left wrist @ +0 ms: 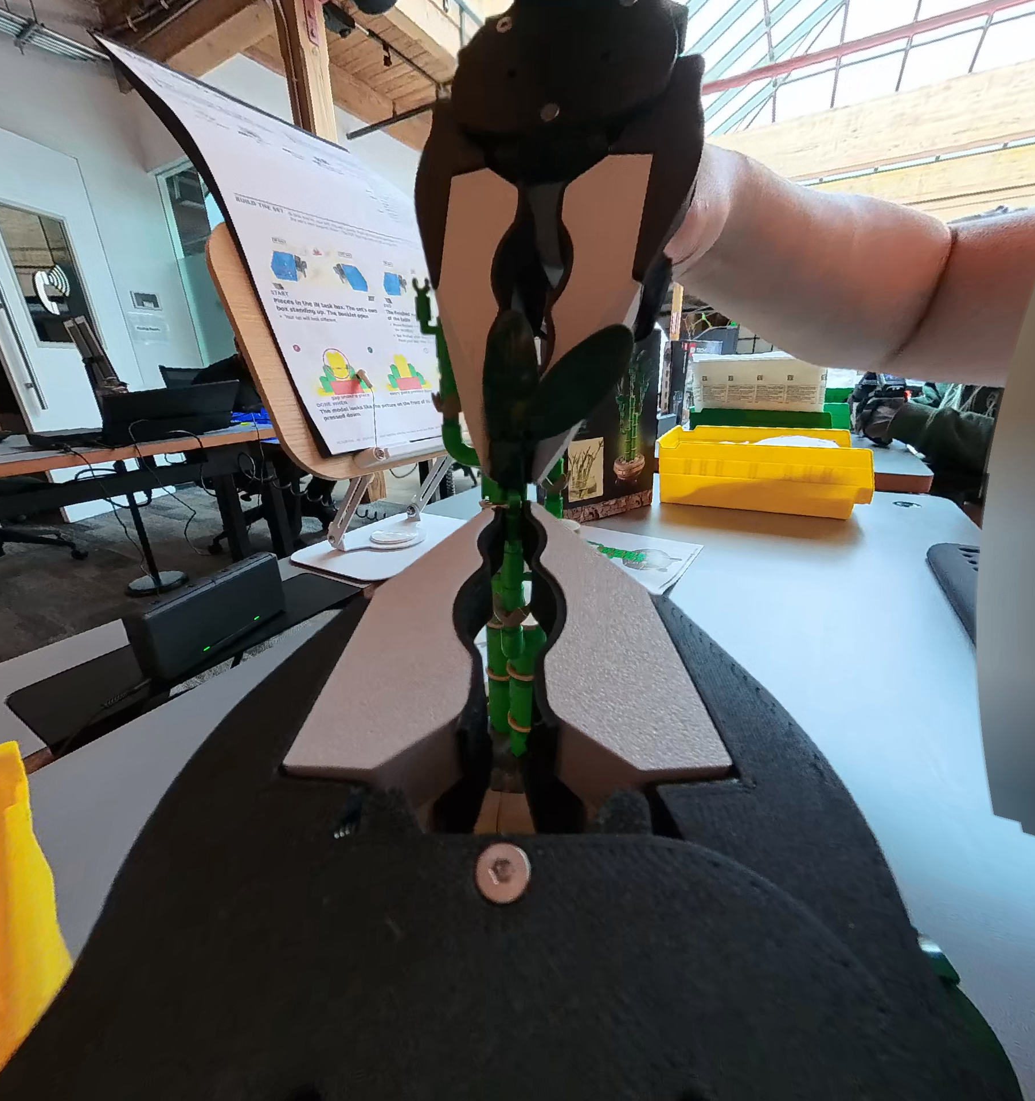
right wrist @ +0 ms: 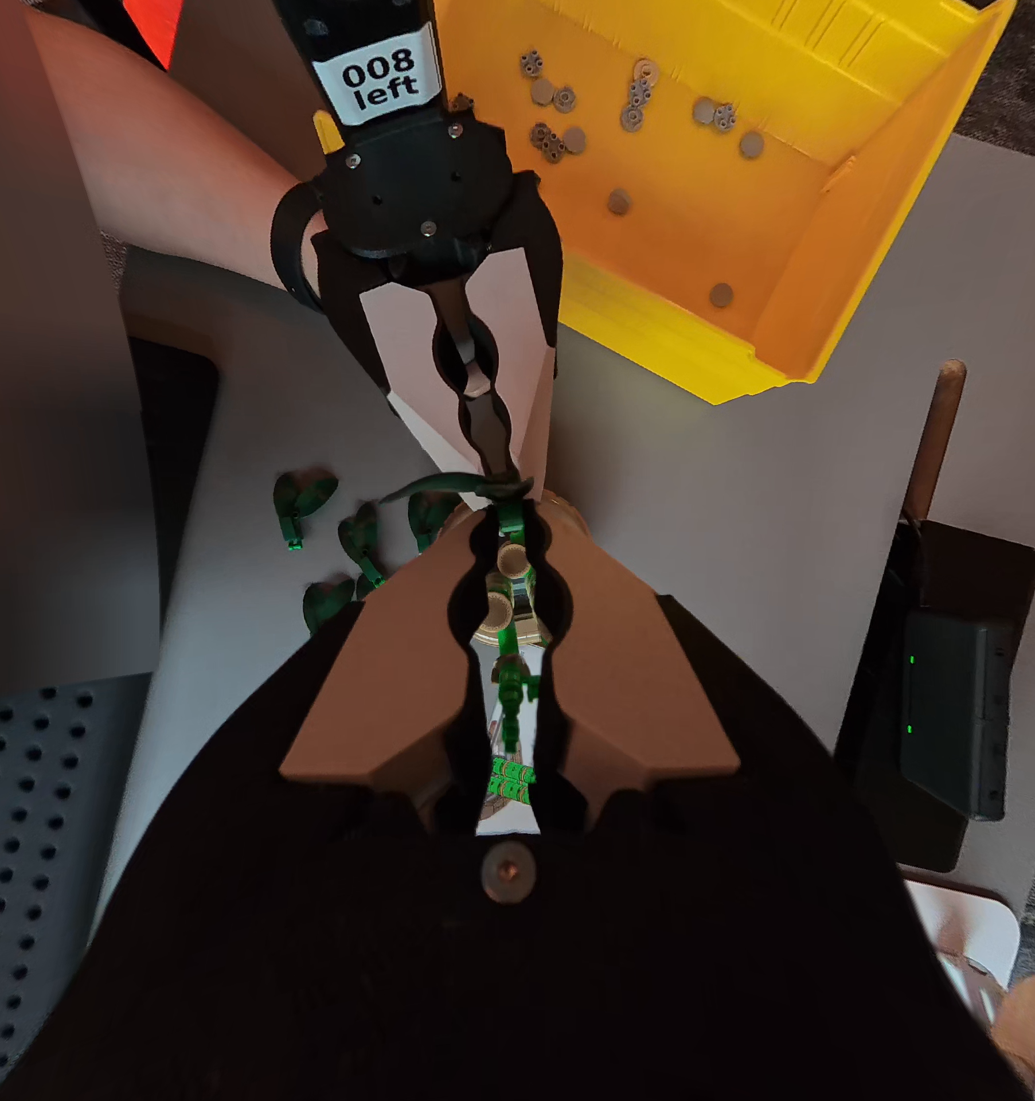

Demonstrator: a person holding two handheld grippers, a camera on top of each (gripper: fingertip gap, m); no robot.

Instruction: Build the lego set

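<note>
The green bamboo stalk model (left wrist: 506,643) stands upright on the grey table (left wrist: 801,625). My left gripper (left wrist: 510,518) is shut on its stalk. My right gripper (left wrist: 515,459) comes down from above, shut on a dark green leaf piece (left wrist: 580,381) held at the top of the stalk. In the right wrist view, my right gripper (right wrist: 506,518) looks down on the model (right wrist: 510,685), and the leaf piece (right wrist: 437,484) sticks out left at its tips. The left gripper (right wrist: 503,473) meets it tip to tip.
Several loose leaf pieces (right wrist: 303,500) lie on the table left of the model. A yellow bin (right wrist: 801,250) holds several grey round pieces. Another yellow bin (left wrist: 765,470), the set's box (left wrist: 616,435) and an instruction sheet on a stand (left wrist: 324,298) are behind. A black device (right wrist: 950,715) sits beside.
</note>
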